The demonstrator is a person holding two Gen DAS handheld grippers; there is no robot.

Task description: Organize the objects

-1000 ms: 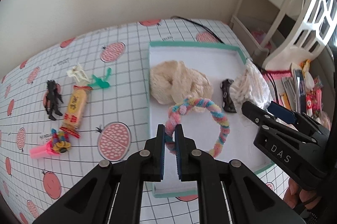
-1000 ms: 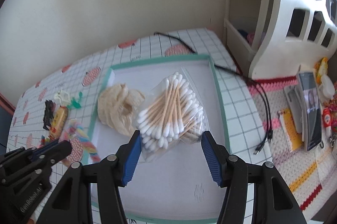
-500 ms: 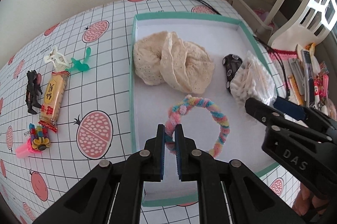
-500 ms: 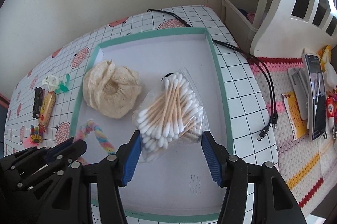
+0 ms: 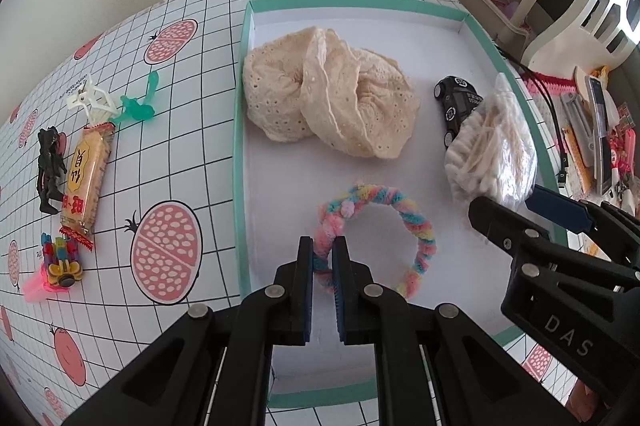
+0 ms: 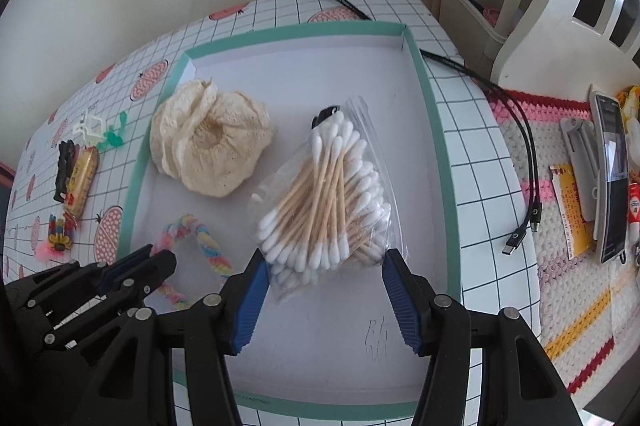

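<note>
The left gripper (image 5: 322,258) is clamped on a rainbow headband (image 5: 376,226) inside the teal tray (image 5: 239,162), its arch pointing toward the far wall. The right gripper (image 6: 324,290) stands spread around a bag of cotton swabs (image 6: 324,202).

We've got our left gripper (image 5: 322,253) pinched onto one end of the pastel twisted headband (image 5: 394,204), which sits inside the teal-rimmed tray (image 5: 239,162). Also in the tray: a cream lace cap (image 5: 328,98), a small black toy car (image 5: 456,104) and, touching it, a bag of cotton swabs (image 5: 494,150) by the right wall. Our right gripper (image 5: 532,216) pokes in from the right just beside that bag, fingers spread apart. Out on the checked tablecloth (image 5: 192,130) to the left: a snack packet (image 5: 86,178), a black figure (image 5: 50,166), white clip (image 5: 90,100), green clip (image 5: 140,104) and a colourful pink hair clip (image 5: 56,266).
</note>
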